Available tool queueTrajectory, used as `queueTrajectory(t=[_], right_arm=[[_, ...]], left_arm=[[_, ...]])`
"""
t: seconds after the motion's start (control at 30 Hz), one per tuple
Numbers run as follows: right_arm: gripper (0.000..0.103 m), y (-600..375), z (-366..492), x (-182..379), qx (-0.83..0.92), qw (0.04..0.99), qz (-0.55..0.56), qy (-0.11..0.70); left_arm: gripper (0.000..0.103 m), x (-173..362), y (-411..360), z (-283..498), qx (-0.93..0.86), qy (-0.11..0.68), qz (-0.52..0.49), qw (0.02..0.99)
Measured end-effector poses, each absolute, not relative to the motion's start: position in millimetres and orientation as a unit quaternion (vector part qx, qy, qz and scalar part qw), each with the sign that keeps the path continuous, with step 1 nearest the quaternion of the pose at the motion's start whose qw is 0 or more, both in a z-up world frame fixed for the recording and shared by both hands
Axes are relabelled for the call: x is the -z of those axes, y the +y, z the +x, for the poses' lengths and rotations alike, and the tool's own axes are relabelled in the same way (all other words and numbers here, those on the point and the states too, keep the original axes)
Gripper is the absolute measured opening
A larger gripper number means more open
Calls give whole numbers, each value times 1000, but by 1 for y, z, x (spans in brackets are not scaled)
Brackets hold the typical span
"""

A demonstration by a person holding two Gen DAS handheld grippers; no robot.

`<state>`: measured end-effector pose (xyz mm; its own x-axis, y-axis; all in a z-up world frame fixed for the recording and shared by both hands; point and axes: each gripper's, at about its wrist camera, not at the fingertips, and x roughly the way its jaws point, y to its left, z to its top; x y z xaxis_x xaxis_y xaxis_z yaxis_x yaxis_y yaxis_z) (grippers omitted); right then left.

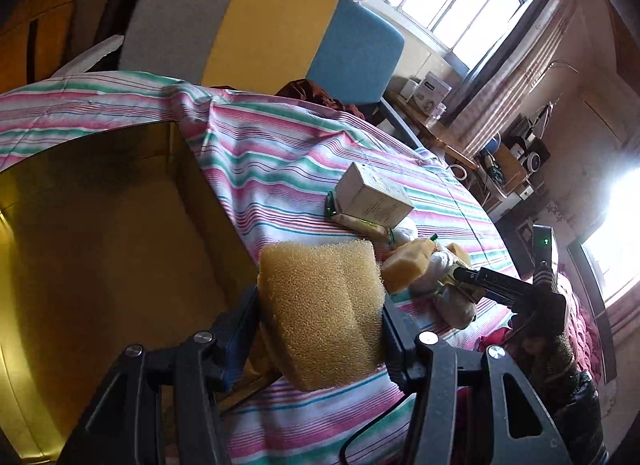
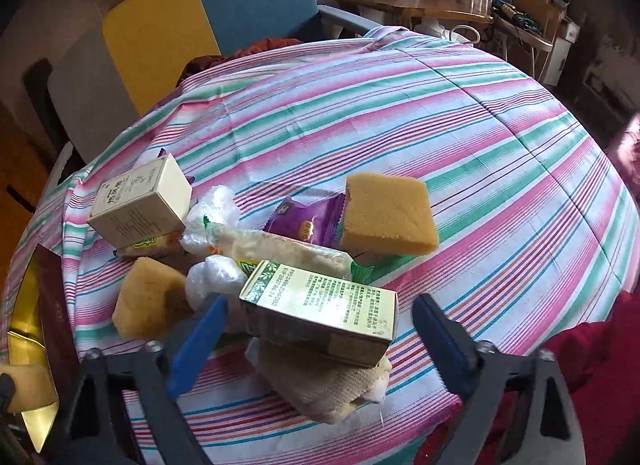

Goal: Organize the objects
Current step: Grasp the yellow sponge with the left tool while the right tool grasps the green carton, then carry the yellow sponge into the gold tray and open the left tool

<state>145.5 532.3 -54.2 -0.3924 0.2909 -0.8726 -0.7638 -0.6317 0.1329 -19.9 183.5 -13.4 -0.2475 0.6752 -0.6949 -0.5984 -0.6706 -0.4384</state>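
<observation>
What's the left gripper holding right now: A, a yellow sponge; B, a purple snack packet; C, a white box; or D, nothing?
A: in the left wrist view the left gripper has its fingers pressed against both sides of a yellow sponge, which is lifted off the striped cloth.

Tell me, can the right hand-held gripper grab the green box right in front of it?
Probably yes: the right hand-held gripper is open, and the green box lies on top of the pile between its fingers with nothing covering it.

Rough porous sponge [image 1: 324, 313] (probably foam)
</observation>
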Motion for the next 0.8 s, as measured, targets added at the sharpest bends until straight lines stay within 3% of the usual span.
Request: queueTrajectory(t=[0.33, 0.53, 0.8], right_arm=[[76, 516, 158, 24, -829, 326, -381, 247], [76, 477, 155, 9, -867, 272, -363, 208], [76, 424, 136, 17, -888, 190, -372, 191]], left_arm=[[55, 18, 107, -38, -813, -75, -463, 345], [55, 25, 52, -64, -830, -98, -468, 286], [55, 32, 17, -135, -851, -72, -473, 215]])
